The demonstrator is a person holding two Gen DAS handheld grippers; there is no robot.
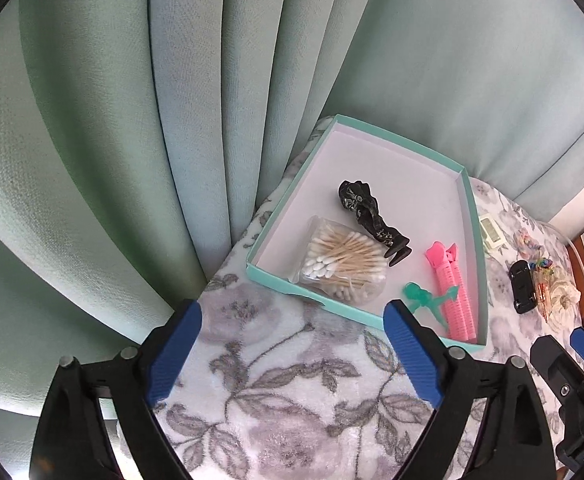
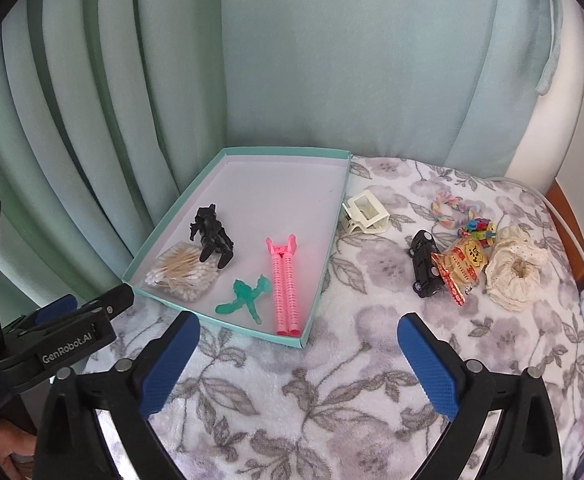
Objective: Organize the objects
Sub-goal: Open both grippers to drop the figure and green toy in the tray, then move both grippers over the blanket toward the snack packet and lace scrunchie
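- Left wrist fisheye: set above the floral blanket (image 1: 276, 392), looking forward and down between own blue fingertips (image 1: 174, 354), close to the near left corner of the teal box lid (image 1: 270, 274), facing pale green curtains (image 1: 132, 120).
- Right wrist fisheye: set further right, looking forward and down over the blanket toward the same curtains.
- Shared by both: box lid, cotton swab bag (image 2: 182, 274), black toy car (image 2: 424, 262).
- Opposite gripper visible at the edge of each view.
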